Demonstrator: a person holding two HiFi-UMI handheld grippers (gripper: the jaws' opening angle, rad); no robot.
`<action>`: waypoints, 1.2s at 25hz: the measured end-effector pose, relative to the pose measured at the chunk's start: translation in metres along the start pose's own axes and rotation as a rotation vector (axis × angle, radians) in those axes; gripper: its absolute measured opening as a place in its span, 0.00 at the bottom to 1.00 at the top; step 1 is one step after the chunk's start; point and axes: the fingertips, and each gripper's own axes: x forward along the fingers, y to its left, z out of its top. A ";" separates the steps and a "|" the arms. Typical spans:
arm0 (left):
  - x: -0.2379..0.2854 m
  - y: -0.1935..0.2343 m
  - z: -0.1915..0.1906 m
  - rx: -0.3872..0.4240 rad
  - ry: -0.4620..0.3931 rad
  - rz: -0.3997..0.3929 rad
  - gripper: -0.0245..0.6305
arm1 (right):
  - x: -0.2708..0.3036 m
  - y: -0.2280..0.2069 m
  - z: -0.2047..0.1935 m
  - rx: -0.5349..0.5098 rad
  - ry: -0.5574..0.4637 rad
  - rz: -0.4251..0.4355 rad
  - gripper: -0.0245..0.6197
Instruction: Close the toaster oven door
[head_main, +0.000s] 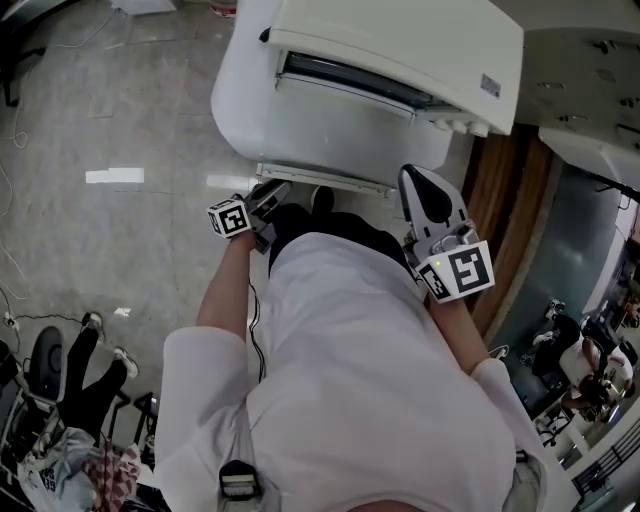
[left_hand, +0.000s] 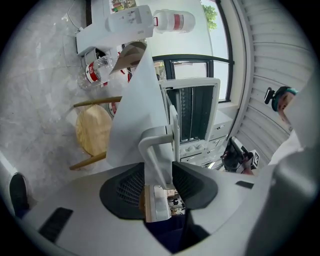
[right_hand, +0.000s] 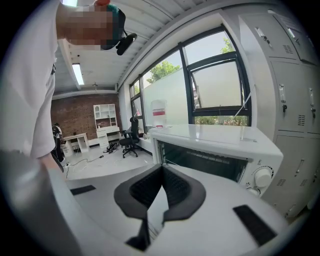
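The white toaster oven (head_main: 380, 60) stands in front of me with its door (head_main: 320, 178) hanging open. In the left gripper view the door (left_hand: 132, 110) is a broad white panel, and its white bar handle (left_hand: 152, 145) runs between the dark pads (left_hand: 131, 186). My left gripper (left_hand: 159, 175) is shut on that handle, and it shows at the door's left end (head_main: 270, 195). My right gripper (head_main: 420, 185) hovers at the door's right end. Its tips (right_hand: 162, 172) meet, with nothing clamped. The open oven cavity (right_hand: 200, 160) and knobs (right_hand: 262, 176) lie just beyond it.
A wooden stool (left_hand: 92, 130) and plastic bottles (left_hand: 95, 70) are on the floor to the left. Grey lockers (right_hand: 295, 100) stand right of the oven. An office chair (right_hand: 131, 137) sits far back. Another person's legs (head_main: 90, 370) show at lower left.
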 end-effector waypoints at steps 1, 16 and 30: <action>0.002 -0.001 0.001 -0.003 -0.001 -0.014 0.29 | 0.001 -0.001 -0.001 0.001 -0.001 0.001 0.05; 0.017 0.014 0.005 -0.025 -0.054 -0.030 0.29 | 0.000 -0.010 -0.013 0.027 0.002 -0.020 0.05; 0.030 -0.012 0.018 -0.012 -0.067 -0.047 0.28 | -0.008 -0.017 -0.006 0.069 -0.024 -0.037 0.05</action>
